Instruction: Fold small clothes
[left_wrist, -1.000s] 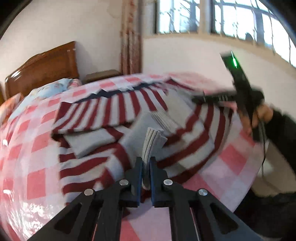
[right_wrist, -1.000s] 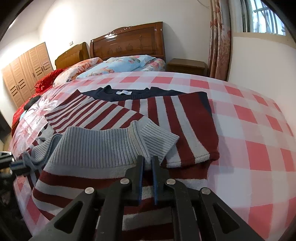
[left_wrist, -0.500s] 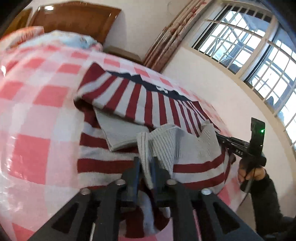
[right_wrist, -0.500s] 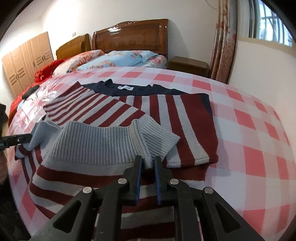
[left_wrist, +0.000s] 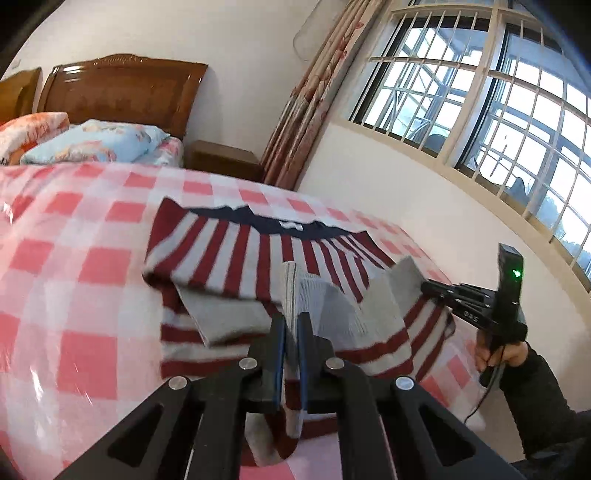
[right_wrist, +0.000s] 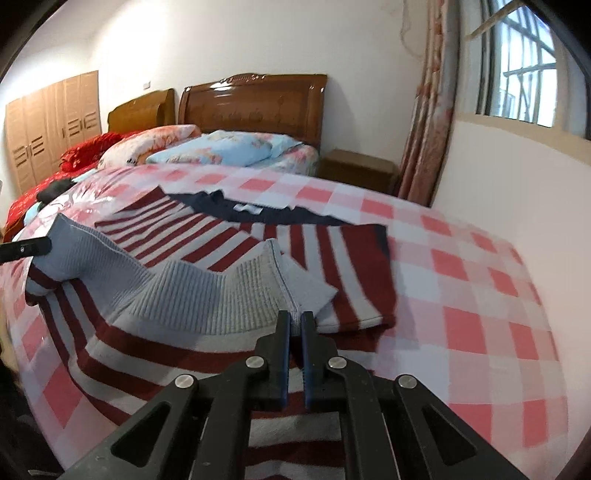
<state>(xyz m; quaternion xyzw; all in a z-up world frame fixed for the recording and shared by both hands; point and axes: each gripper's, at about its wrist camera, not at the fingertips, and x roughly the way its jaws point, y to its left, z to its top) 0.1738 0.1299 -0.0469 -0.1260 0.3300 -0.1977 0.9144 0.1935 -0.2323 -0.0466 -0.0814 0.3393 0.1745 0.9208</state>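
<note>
Bed (right_wrist: 461, 280) under a pink-and-white checked cover carries the work; no containers in either view. On it lies the striped sweater (left_wrist: 236, 254), red and grey, navy collar toward the headboard, sleeves already folded in across the body. Its grey ribbed hem band (right_wrist: 192, 295) is lifted off the cover and slung between my two tools. My left gripper (left_wrist: 291, 334) has its jaws closed on one corner of the band, the rib edge standing up between them; my right gripper (right_wrist: 295, 326) has its jaws closed on the opposite corner, knit pinched in the narrow gap. Judgement: the knit is soft, light and stretchy, with no stiffness of its own; the middle of the band sags between the grips. It is not slippery or fragile, but the rib will stretch if pulled unevenly. Corners of the hem look the right place to hold, since the doubled rib is thickest there. Next, likely: carry both corners evenly toward the collar, keep slight tension, lay flat.
</note>
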